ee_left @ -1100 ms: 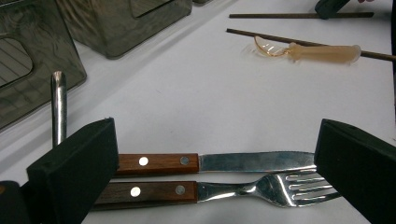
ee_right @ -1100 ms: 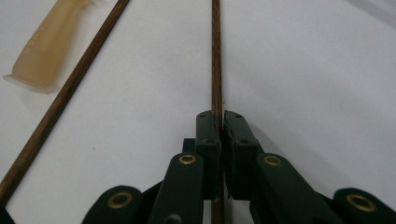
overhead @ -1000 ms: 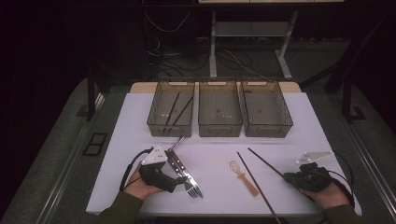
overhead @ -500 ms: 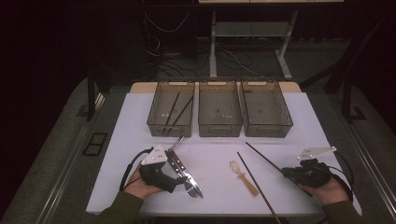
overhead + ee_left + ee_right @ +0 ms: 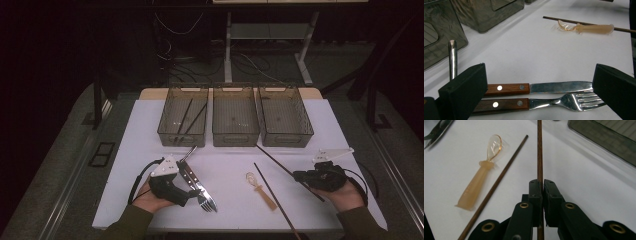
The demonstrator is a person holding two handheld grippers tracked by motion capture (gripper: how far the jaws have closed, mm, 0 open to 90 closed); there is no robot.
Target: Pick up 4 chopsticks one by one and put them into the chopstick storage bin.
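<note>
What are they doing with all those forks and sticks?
A person is sorting cutlery into three bins at the back of a white table. The right gripper has its jaws shut on a dark chopstick. Another chopstick and a small plastic spoon lie beside it. The left gripper sits with its jaws open around a knife and fork. Two chopsticks lie in the left bin.
</note>
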